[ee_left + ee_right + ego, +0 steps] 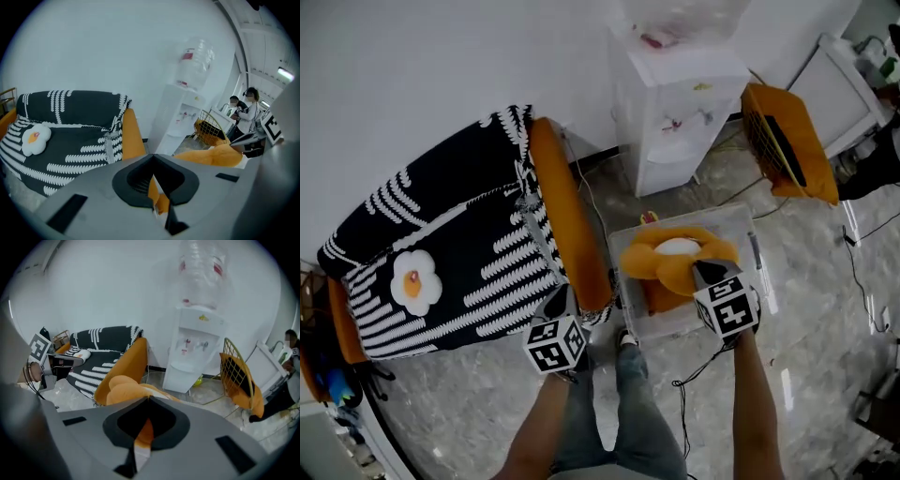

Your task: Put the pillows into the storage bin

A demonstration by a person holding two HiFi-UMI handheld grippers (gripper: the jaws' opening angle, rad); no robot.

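Observation:
A clear storage bin [680, 221] stands on the floor beside the sofa, with an orange pillow [670, 261] with a white centre lying in it. My right gripper [701, 270] is at that pillow's near edge, shut with orange fabric pinched between its jaws [149, 400]; the pillow's bulk [123, 390] shows just beyond them. A white fried-egg pillow [415, 279] lies on the black-and-white sofa cover [478, 234]. My left gripper [561, 298] hangs shut and empty by the sofa's orange arm [572, 225], pointing at the sofa [153, 157]. The egg pillow [35, 138] lies far left of it.
A white water dispenser [680, 103] stands against the wall behind the bin. A wire chair with an orange cushion [787, 141] is at the right. Cables [698, 366] trail over the marble floor. People [246, 110] stand far off to the right.

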